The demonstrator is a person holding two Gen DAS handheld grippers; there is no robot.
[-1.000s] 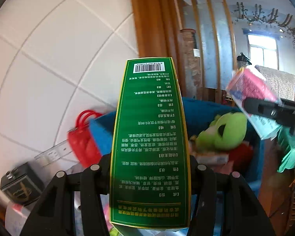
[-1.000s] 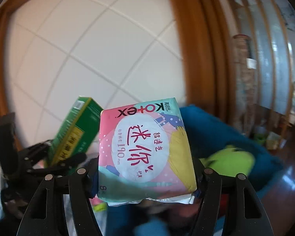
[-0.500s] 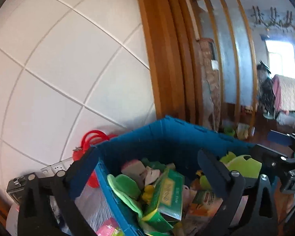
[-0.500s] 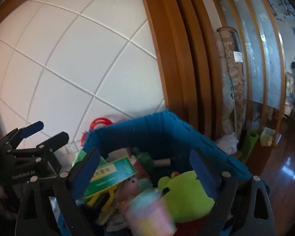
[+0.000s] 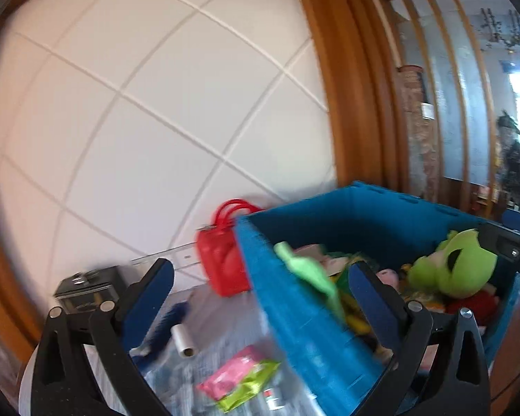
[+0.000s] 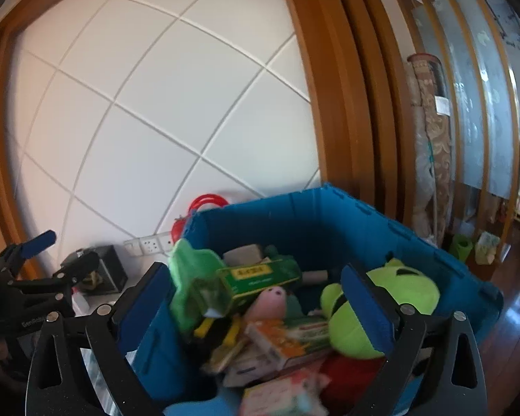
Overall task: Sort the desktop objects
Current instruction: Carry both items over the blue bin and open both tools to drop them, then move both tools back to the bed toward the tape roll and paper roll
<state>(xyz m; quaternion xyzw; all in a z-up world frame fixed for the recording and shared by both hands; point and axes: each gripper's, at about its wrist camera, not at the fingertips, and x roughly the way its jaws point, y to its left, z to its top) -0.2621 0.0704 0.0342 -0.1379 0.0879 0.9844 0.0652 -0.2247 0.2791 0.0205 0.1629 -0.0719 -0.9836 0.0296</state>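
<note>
We find both items released since a second ago: left gripper (image 5: 260, 289) and right gripper (image 6: 258, 286) gape empty; the green box (image 6: 260, 279) lies in the blue bin (image 6: 315, 215), frame centre. More remains outside.

The blue bin (image 6: 329, 222) looks like hard matt plastic, and inside it the green plush toy (image 6: 381, 308) has a soft, fuzzy cloth surface, while the green box (image 6: 260, 277) beside it is glossy printed cardboard. Behind the bin, the wall tiles (image 6: 176, 104) are smooth and slightly shiny, and the wooden frame (image 6: 332, 86) appears varnished. Left of the bin, the red bag (image 5: 222, 263) seems glossy plastic.
</note>
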